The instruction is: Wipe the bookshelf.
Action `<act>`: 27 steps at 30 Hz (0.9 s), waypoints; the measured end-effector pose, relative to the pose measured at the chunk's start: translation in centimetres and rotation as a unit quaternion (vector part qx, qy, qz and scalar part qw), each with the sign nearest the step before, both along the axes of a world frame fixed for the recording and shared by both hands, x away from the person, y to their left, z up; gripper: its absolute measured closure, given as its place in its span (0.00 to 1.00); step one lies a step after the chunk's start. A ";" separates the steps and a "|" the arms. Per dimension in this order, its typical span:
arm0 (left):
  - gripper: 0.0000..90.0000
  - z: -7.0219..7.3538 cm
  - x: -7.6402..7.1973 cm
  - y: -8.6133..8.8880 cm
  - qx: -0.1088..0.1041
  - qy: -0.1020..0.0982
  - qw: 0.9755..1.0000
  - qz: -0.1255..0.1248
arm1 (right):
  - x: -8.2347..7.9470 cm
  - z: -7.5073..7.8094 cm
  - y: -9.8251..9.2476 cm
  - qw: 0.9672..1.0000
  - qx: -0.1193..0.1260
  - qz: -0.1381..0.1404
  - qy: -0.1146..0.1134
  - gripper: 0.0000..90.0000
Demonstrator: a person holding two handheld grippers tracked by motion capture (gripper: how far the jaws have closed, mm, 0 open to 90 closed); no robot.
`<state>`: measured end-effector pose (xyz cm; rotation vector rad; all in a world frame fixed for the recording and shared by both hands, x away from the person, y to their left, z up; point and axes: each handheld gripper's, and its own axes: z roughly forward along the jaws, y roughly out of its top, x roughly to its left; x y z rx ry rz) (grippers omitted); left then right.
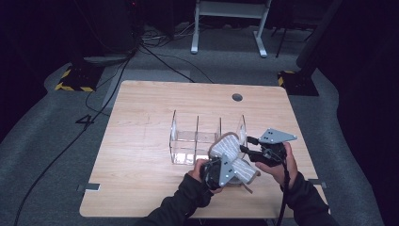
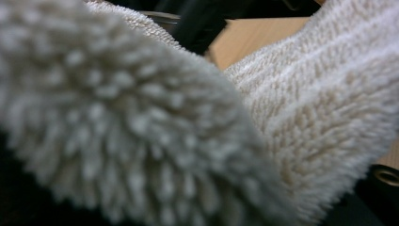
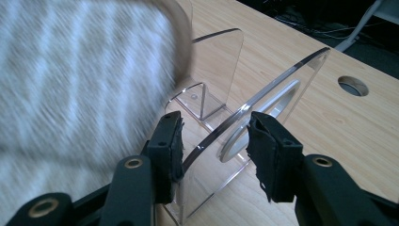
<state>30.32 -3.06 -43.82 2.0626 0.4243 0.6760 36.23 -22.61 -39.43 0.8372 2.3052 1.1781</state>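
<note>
Low in the high view, right of centre, the left gripper [image 1: 220, 170] sits buried in a fluffy cream slipper [image 1: 226, 149]. I cannot tell whether its jaws are clenched; fleece [image 2: 141, 122] crowds its own view. The slipper's long axis tilts up and away, toe over the clear acrylic rack [image 1: 188, 139]. Just beside it, the right gripper [image 3: 214, 155] stands released, jaws straddling the rack's end divider [image 3: 263, 99]. The left hand is nearer.
</note>
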 end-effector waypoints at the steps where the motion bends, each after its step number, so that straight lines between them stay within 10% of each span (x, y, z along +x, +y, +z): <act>1: 0.82 -0.3 0.3 -0.3 0.005 0.004 1.000 0.001 | -0.1 0.0 0.2 1.000 -0.001 0.004 -0.003 0.62; 7: 0.83 -0.6 0.1 0.8 0.021 0.005 1.000 0.011 | -0.1 -0.2 0.1 1.000 0.005 0.009 -0.008 0.63; 13: 0.83 -0.9 -0.3 7.0 0.054 0.025 0.997 0.057 | 0.1 -0.2 0.0 1.000 0.007 0.011 -0.007 0.63; 20: 0.82 -0.4 -1.0 15.3 0.007 0.050 0.989 0.142 | 0.1 -0.2 -0.1 1.000 0.009 0.012 -0.003 0.63; 27: 0.80 -0.6 -0.7 17.0 -0.008 0.056 0.984 0.170 | 0.0 -0.2 0.0 1.000 0.011 0.008 -0.004 0.63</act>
